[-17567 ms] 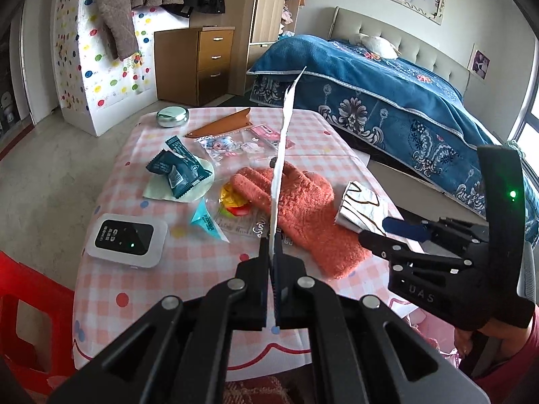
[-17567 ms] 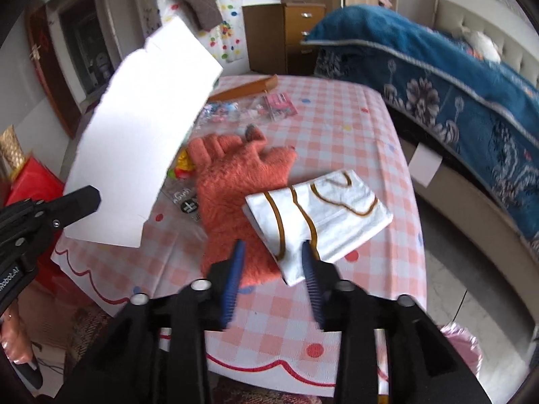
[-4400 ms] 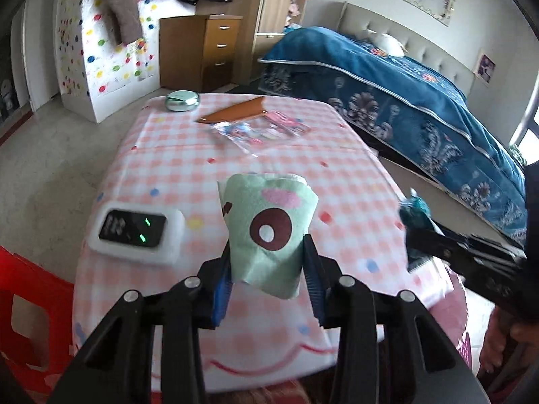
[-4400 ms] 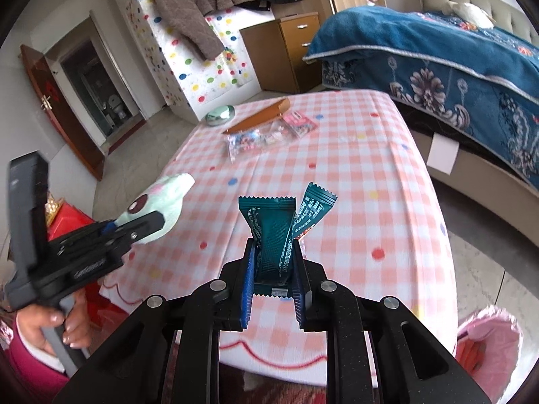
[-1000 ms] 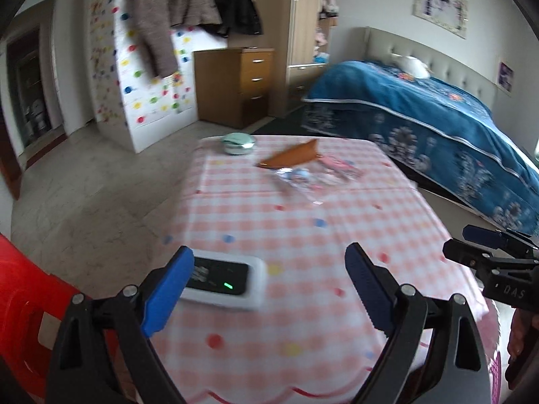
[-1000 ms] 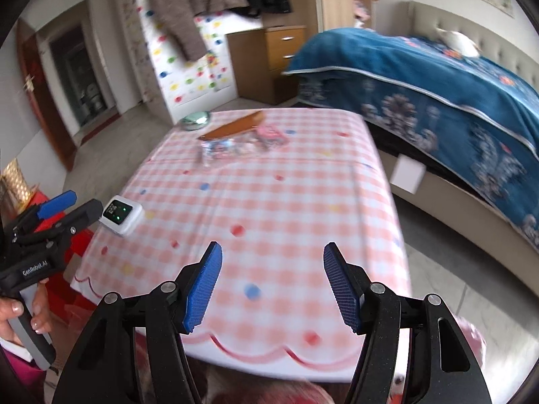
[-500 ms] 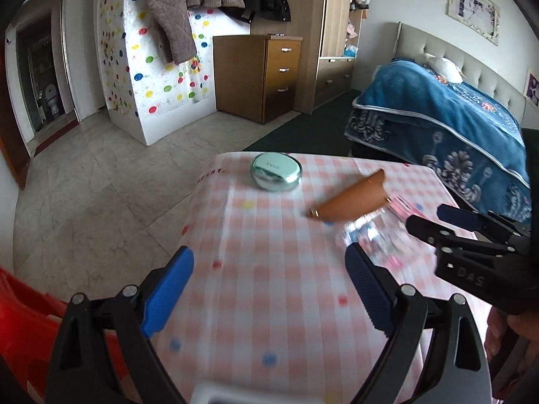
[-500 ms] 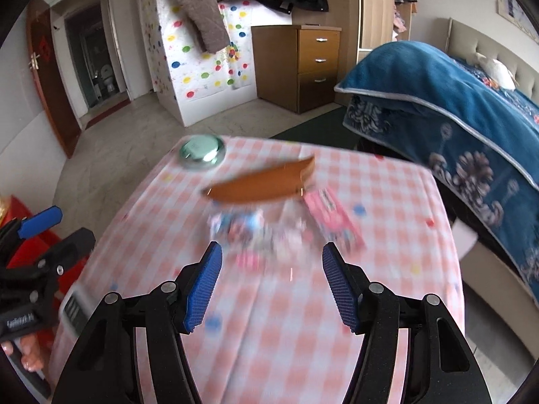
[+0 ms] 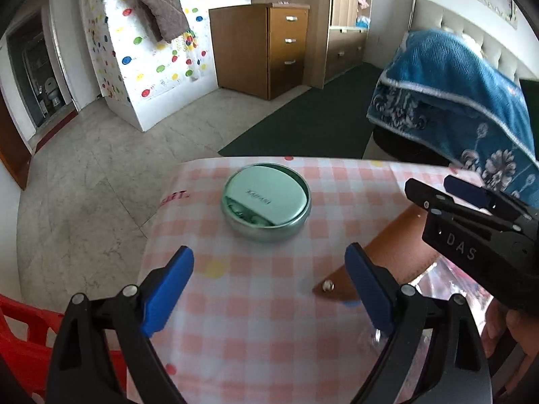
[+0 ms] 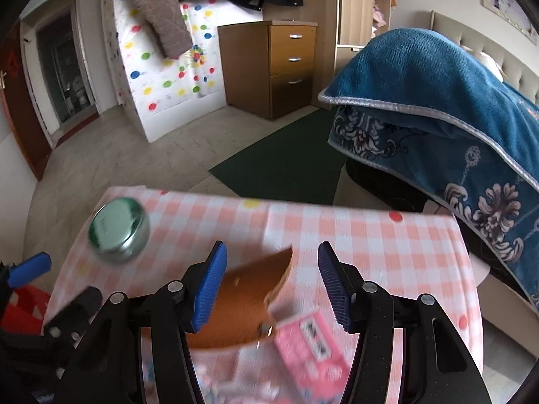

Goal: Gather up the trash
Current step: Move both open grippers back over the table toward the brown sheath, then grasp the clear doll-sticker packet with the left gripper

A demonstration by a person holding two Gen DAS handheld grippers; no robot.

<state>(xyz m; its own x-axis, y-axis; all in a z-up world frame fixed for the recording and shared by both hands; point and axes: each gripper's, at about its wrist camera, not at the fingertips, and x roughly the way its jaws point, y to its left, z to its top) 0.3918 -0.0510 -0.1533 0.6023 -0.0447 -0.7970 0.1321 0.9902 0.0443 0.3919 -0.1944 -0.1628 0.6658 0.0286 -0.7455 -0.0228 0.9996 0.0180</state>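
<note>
Tin [image 9: 266, 200] on checked table [image 9: 256, 330], green case inside, both jaws spread.

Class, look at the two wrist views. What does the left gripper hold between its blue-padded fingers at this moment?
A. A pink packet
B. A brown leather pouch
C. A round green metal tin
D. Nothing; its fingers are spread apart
D: the left gripper has its blue-padded fingers wide apart with only checked tablecloth between them; the round green metal tin sits untouched farther along the table.
</note>
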